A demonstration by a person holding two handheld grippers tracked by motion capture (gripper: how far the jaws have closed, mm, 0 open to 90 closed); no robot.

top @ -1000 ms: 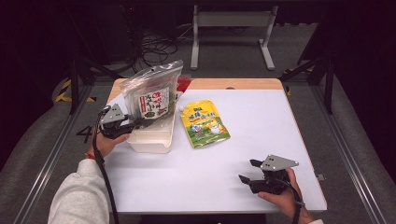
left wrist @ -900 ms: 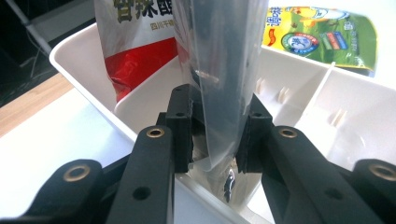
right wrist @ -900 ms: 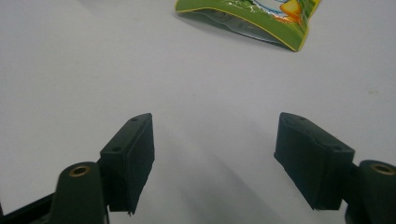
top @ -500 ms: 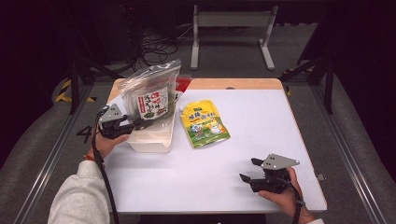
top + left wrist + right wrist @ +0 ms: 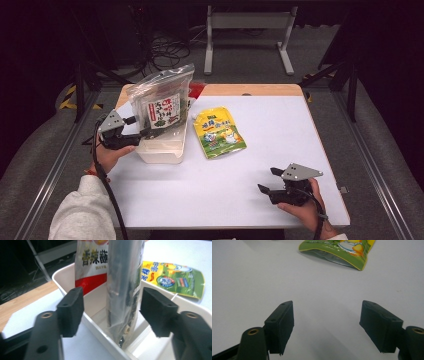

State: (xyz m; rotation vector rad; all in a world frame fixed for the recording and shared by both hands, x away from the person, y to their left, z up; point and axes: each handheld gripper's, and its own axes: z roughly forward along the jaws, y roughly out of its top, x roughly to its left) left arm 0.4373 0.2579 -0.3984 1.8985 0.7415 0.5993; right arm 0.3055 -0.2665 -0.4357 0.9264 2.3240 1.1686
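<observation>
Here the clear seaweed bag [image 5: 163, 102] stood upright in the white tub [image 5: 161, 149], its long axis near vertical, top leaning slightly toward 1 o'clock in the high view. In the left gripper view the bag [image 5: 123, 287] sat edge-on between the jaws of the left hand-held gripper [image 5: 113, 311], a gap showing on either side, so that gripper was released, not yet pinching. The bag lay toward 2 o'clock from the left hand-held gripper [image 5: 141, 134] on the table [image 5: 280, 135], and that hand was much the nearer. A red-and-white packet [image 5: 92, 267] stood behind the bag in the same tub. The yellow-green pouch [image 5: 219, 133] lay flat at 3 o'clock of the tub. The right hand-held gripper [image 5: 266, 181] rested at 5 o'clock, jaws spread, nothing in them.

Count: one seaweed bag, one red-and-white packet, one pouch, one tub, two hand-held grippers.
</observation>
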